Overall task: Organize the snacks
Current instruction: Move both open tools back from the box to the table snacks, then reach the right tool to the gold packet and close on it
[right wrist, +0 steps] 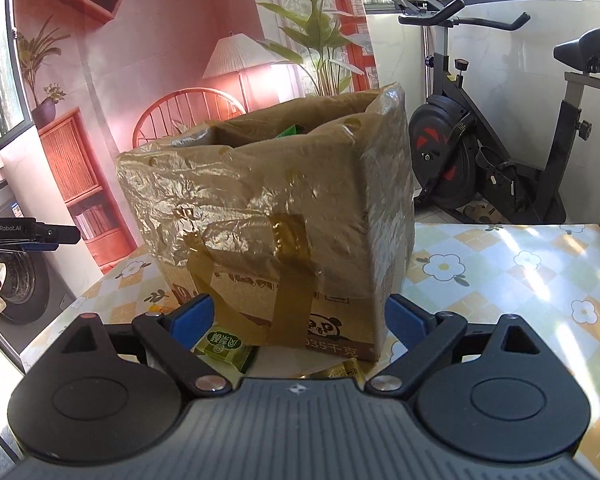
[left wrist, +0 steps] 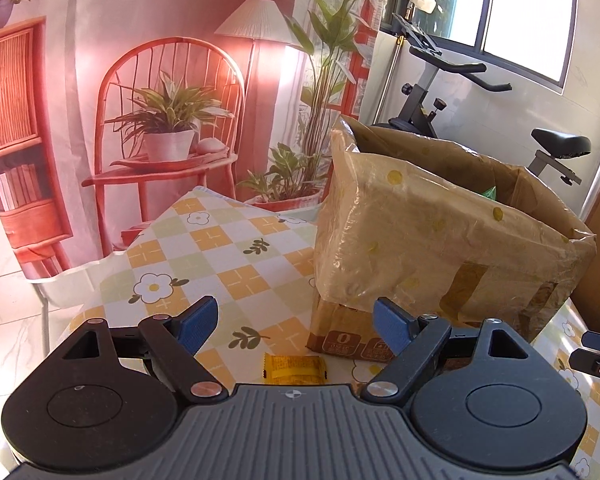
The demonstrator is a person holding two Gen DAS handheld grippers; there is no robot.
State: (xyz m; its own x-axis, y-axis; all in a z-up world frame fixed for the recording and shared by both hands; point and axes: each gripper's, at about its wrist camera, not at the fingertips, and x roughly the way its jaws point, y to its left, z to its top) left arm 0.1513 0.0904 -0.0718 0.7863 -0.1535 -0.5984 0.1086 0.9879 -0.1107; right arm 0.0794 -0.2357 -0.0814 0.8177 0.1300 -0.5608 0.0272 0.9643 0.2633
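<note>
Closest in on the left side, a small yellow snack packet lies flat on the desk, just below and between the blue pads of the left gripper. Its jaws are spread wide, with nothing between them and no contact with the packet. Just beyond stands a cardboard box, wrapped in crinkled clear plastic and strapped with brown tape, its top open; something green peeks out near the far wall inside.

On the right side, the right gripper hovers in front of the same box, jaws likewise spread wide and empty. A green snack packet rests on the desk against the foot of the box, just beside the left blue pad, and a golden packet lies near it, partly hidden by the gripper body. Another bit of green shows above the box rim.

The desk wears a checked cloth with flowers. Behind hangs a printed backdrop of a chair, lamp and plants, and an exercise bike stands by the window.
</note>
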